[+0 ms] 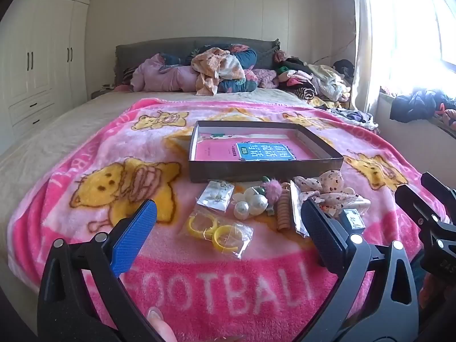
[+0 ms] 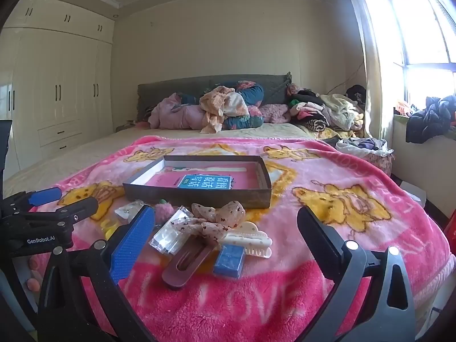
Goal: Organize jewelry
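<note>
Both grippers, left gripper (image 1: 228, 228) and right gripper (image 2: 225, 230), hover with jaws wide, holding nothing; jewelry pieces (image 1: 250, 203) lie beside the tray (image 1: 265, 168) for loading.

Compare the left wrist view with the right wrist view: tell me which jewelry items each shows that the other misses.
Only the left wrist view shows the pearl hair clip, the coiled hair tie and the earring card clearly, and the whole bag of yellow rings.

Only the right wrist view shows the brown hair clip and the cream claw clip in full.

Both show the shallow box holding a pink book, the spotted fabric bow, and both tools open: left tool, right tool.
</note>
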Available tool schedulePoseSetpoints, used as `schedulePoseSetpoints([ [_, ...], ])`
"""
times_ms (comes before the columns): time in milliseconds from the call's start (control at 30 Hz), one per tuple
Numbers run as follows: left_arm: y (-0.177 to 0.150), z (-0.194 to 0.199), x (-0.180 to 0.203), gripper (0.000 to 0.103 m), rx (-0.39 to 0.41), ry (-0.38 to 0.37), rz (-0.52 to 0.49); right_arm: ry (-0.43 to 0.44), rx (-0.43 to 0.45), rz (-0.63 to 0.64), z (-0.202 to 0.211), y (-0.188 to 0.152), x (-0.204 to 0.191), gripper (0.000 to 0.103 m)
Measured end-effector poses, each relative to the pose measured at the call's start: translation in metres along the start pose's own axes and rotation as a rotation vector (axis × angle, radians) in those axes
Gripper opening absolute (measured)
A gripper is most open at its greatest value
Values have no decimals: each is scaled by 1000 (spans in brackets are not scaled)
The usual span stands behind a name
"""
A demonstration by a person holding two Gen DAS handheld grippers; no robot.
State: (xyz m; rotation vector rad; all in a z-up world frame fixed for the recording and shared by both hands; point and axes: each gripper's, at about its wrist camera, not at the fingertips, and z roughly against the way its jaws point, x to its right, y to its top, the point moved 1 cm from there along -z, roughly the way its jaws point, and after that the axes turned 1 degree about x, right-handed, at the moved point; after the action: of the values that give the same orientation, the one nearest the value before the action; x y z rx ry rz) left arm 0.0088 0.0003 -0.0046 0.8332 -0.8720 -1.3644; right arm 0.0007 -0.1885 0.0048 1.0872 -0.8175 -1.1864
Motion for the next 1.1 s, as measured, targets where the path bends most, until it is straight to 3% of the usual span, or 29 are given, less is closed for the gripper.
schedulePoseSetpoints([
  [1100, 0, 0, 1, 93, 7, 1, -3, -2, 4, 1, 2, -1, 1, 97],
])
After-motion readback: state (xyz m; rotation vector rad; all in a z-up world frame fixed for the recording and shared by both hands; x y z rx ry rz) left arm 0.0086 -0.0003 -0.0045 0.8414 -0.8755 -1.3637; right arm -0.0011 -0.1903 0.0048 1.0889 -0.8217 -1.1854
